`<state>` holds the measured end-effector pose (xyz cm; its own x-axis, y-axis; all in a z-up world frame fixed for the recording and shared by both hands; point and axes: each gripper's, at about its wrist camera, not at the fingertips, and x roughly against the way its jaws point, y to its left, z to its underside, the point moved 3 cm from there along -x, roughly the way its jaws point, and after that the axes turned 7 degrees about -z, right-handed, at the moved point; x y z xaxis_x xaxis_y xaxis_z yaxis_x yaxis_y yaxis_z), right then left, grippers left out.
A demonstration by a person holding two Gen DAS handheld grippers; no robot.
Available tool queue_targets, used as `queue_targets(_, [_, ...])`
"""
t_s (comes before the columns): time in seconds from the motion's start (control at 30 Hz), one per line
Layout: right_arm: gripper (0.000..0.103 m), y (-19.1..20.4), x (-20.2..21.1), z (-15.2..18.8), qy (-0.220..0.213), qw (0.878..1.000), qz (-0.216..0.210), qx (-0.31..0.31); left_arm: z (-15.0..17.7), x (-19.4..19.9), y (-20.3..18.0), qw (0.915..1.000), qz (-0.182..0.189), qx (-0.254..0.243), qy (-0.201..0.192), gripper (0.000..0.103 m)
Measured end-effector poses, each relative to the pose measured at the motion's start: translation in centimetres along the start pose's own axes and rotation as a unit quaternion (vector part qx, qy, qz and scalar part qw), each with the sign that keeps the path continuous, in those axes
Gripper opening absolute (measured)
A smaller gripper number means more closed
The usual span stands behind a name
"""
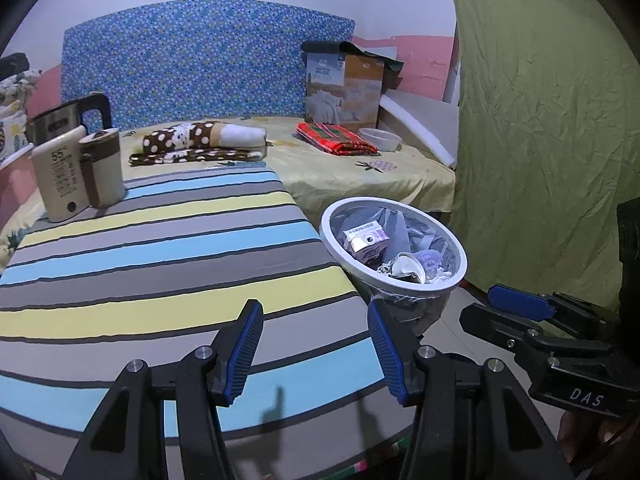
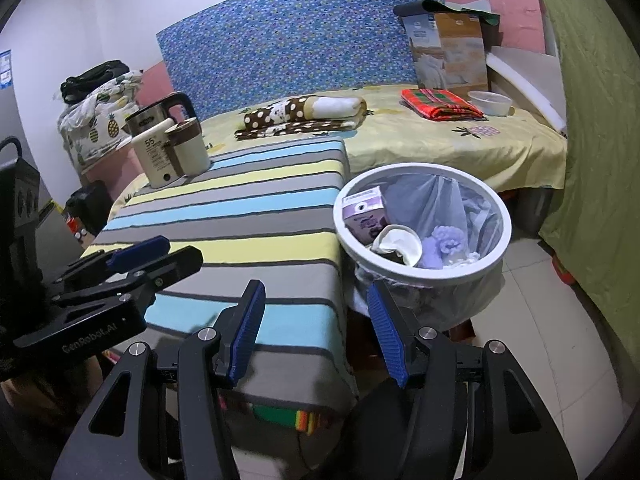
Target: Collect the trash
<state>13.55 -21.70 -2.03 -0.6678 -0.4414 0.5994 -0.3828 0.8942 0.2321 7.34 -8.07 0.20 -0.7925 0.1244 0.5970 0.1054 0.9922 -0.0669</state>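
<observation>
On the striped surface (image 1: pixel 160 264) I count a cream thermos (image 1: pixel 60 176), a brown-and-cream mug (image 1: pixel 105 168) touching it, and a steel kettle (image 1: pixel 68 120) behind both, all at the far left corner. Beyond lies the bed (image 1: pixel 344 172) with a polka-dot blanket (image 1: pixel 200 142), a red plaid cloth (image 1: pixel 336 140), a white bowl (image 1: pixel 380 140) and a cardboard box (image 1: pixel 344 88); a green curtain (image 1: pixel 540 120) hangs at right. The trash bin (image 2: pixel 496 208) stands just beside the surface's right edge, lined with a clear bag and holding a purple carton (image 2: pixel 364 212), a crumpled cup (image 2: pixel 398 244) and a lilac wad (image 2: pixel 448 240). My left gripper (image 1: pixel 316 352) has its jaws wide and empty over the surface, the bin ahead and right. My right gripper (image 2: pixel 316 332) is likewise wide and empty, the bin just past its right finger.
</observation>
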Motion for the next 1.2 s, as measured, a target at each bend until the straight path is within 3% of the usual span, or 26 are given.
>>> queue_targets(1.2, [0.055, 1.6, 0.6, 0.4, -0.008, 1.0, 0.0, 0.009, 0.8, 1.4, 0.4, 0.9998, -0.016, 0.007, -0.01, 0.054])
